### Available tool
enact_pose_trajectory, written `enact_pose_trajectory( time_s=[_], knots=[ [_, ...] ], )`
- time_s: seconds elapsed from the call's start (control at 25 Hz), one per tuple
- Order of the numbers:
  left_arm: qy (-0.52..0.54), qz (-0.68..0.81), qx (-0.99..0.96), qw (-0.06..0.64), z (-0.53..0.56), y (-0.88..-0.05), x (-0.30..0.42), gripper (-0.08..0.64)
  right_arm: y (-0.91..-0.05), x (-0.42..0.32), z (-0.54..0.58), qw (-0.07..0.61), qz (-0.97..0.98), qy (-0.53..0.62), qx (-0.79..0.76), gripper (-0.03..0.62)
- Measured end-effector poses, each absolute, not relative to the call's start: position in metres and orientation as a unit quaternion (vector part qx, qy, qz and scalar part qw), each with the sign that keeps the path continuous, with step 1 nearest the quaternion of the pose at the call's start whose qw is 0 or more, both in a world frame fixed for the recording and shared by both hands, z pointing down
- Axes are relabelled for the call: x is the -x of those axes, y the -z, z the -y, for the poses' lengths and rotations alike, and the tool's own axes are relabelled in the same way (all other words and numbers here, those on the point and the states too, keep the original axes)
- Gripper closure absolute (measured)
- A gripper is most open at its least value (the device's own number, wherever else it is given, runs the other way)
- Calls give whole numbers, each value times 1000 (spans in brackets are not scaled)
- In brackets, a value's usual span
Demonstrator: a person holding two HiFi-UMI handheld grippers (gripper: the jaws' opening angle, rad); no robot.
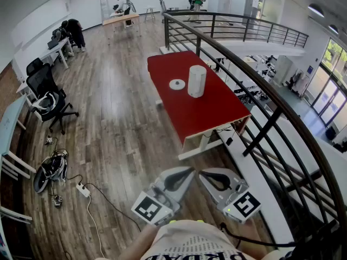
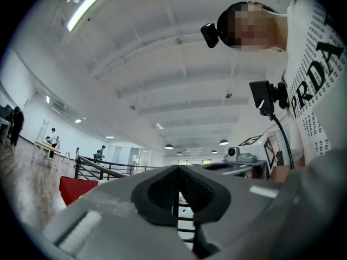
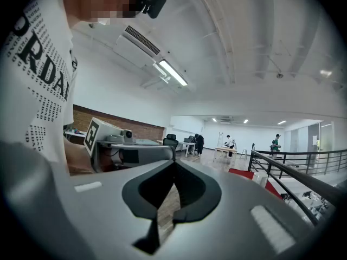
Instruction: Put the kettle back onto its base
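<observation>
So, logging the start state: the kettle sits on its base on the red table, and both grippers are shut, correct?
Not quite: the head view shows the kettle standing beside its base, not on it, on the red table. The left gripper and right gripper are shut.

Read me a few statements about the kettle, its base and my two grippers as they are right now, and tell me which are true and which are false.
1. The white cylindrical kettle stands upright on the red table. True.
2. The kettle sits on top of its round white base. False: it stands beside the base, on the table top.
3. The right gripper is clamped on the kettle. False: its jaws are together with nothing between them, close to the person and far from the table.
4. The left gripper has its jaws together and holds nothing. True.
</observation>
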State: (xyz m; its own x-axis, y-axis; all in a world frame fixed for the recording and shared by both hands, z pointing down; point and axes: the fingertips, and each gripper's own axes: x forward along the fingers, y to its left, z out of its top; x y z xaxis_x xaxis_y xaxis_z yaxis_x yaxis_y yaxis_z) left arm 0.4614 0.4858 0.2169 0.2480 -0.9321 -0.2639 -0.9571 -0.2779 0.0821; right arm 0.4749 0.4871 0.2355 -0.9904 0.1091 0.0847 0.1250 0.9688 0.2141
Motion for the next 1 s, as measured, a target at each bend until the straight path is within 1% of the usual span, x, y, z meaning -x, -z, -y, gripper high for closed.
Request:
enact_pose_trajectory(
  time_s=[0.28, 0.52, 0.72, 1.0],
  knots=[
    [-129, -600, 788, 48, -484, -215, -459, 561, -235, -473, -484, 45, 992, 102, 60, 586],
    [-130, -599, 789, 50, -481, -216, -460, 561, -232, -472, -480, 25, 995, 71, 61, 586],
    [-130, -599, 789, 47, -484, -218, -456, 561, -233, -470, -481, 28, 993, 98, 53, 586],
    [-134, -598, 789, 43, -487, -221, -449, 561, -239, -466, -481, 45, 992, 105, 49, 585]
  ],
)
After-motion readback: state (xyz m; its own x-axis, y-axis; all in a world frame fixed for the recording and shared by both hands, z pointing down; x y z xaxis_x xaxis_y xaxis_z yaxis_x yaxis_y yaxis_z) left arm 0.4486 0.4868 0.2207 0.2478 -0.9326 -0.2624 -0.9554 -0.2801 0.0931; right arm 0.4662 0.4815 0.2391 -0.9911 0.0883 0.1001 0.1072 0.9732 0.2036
